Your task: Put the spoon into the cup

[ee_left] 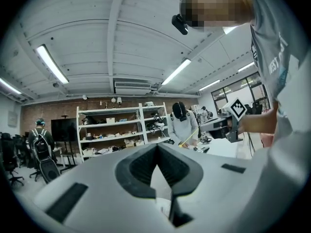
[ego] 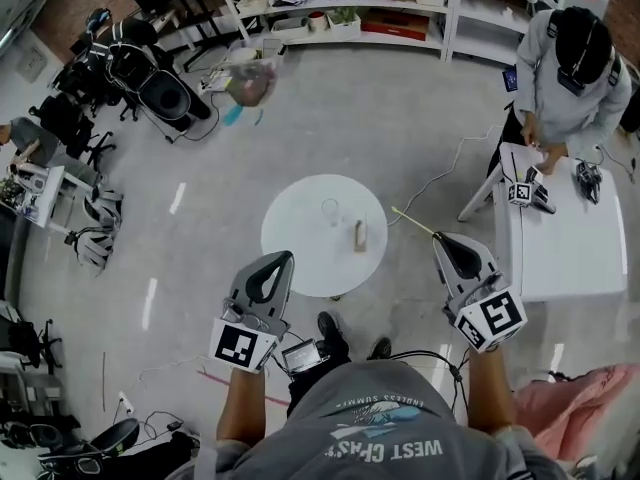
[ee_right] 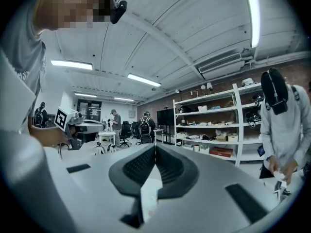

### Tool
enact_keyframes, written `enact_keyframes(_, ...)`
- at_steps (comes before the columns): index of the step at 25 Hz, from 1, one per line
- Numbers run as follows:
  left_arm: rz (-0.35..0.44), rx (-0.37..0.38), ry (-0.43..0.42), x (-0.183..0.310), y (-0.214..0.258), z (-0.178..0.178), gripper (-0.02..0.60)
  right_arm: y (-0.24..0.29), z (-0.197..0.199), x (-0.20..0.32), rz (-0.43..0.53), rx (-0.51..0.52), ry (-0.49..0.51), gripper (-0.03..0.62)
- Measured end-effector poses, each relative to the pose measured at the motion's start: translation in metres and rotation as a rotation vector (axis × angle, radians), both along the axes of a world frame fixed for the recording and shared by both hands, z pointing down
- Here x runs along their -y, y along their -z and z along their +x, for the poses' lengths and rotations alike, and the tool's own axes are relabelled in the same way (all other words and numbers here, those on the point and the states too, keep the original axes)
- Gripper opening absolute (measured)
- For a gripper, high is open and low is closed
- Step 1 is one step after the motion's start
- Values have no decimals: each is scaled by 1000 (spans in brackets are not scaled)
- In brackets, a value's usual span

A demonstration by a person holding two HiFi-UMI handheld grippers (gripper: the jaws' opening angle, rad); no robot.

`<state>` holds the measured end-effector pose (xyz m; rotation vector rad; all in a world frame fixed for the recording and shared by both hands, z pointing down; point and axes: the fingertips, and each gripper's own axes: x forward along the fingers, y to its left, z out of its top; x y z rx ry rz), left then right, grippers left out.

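Observation:
A round white table (ego: 300,258) stands on the floor ahead of me. On it are a clear glass cup (ego: 330,210) and, just to its right, a small tan spoon (ego: 360,235). My left gripper (ego: 284,258) hovers over the table's near left edge, its jaws closed tip to tip with nothing in them. My right gripper (ego: 440,238) hangs off the table's right side, also shut and empty. Both gripper views look level across the room: the left gripper (ee_left: 156,145) and the right gripper (ee_right: 155,146) show closed jaws, and the cup and spoon are out of their sight.
A person works at a white rectangular table (ego: 560,253) on the right, with another marker-cube gripper (ego: 528,194) lying on it. A thin yellow rod (ego: 412,221) lies between the tables. Shelves (ego: 340,18) line the back; chairs and bags (ego: 140,68) crowd the left.

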<state>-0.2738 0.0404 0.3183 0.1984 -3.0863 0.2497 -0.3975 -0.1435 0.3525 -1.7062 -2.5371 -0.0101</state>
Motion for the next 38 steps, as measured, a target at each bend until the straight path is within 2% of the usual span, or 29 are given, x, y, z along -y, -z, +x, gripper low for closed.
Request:
enact_keyframes(4, 25, -15, 18, -36, -12, -3, 2, -8, -9, -30, 20, -3, -4, 5)
enact_keyframes(9, 1, -1, -27, -79, -20, -11, 2, -15, -7, -61, 53, -18, -43, 5)
enact_keyframes(14, 68, 28, -74, -139, -6, -38, 2, -12, -19, -124, 92, -31, -85, 5)
enact_keyframes(19, 94, 33, -124, -167, -11, -61, 2, -22, -33, -152, 115, -51, -127, 5)
enact_keyframes(23, 118, 29, -141, -173, -10, -64, 2, -24, -33, -160, 146, -73, -140, 5)
enact_keyframes(28, 152, -3, -119, -187, -20, -61, 2, -42, -37, -176, 198, -121, -120, 5)
enact_keyframes(32, 137, -51, -91, -196, -31, -71, 2, -61, -53, -187, 220, -170, -89, 5)
enact_keyframes(38, 156, -64, -21, -215, -32, -81, 2, -92, -69, -209, 268, -236, -17, 5)
